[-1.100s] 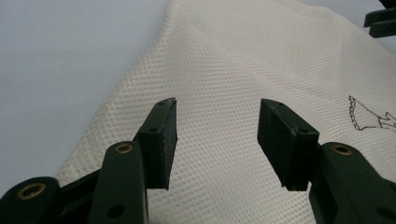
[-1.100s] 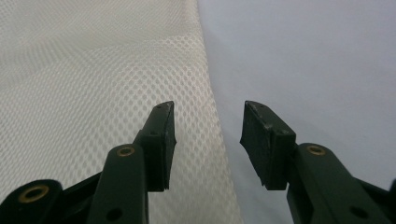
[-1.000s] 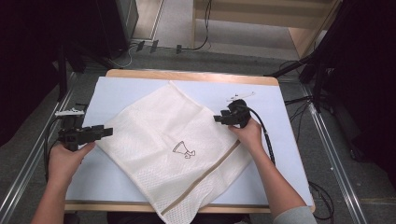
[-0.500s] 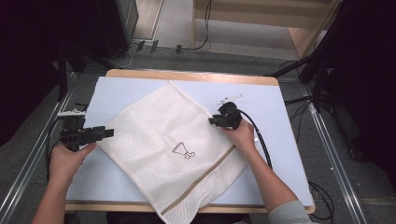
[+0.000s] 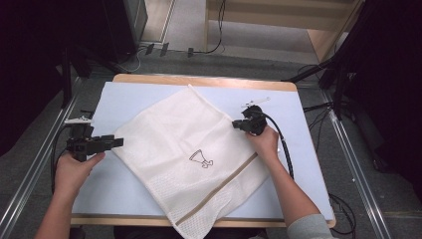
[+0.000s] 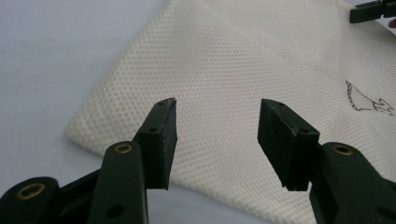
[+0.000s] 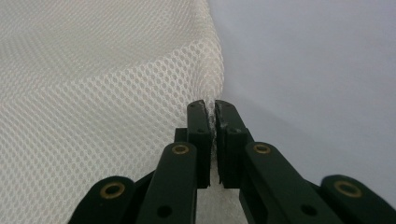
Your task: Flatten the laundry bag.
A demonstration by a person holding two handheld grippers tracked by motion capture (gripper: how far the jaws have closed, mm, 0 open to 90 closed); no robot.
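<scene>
Right claw (image 7: 214, 122) pinches mesh bag (image 7: 93, 93) corner.

Mesh laundry bag (image 5: 191, 149), white: one, bearing one small dark printed emblem (image 5: 201, 160) and one tan zipper strip (image 5: 219, 189). Handheld grippers: two, left gripper (image 5: 118, 142) and right gripper (image 5: 235, 125), each with two black jaws. Pale blue table mat (image 5: 129, 97): one. Wooden table (image 5: 199, 79): one. Hands: two.
</scene>
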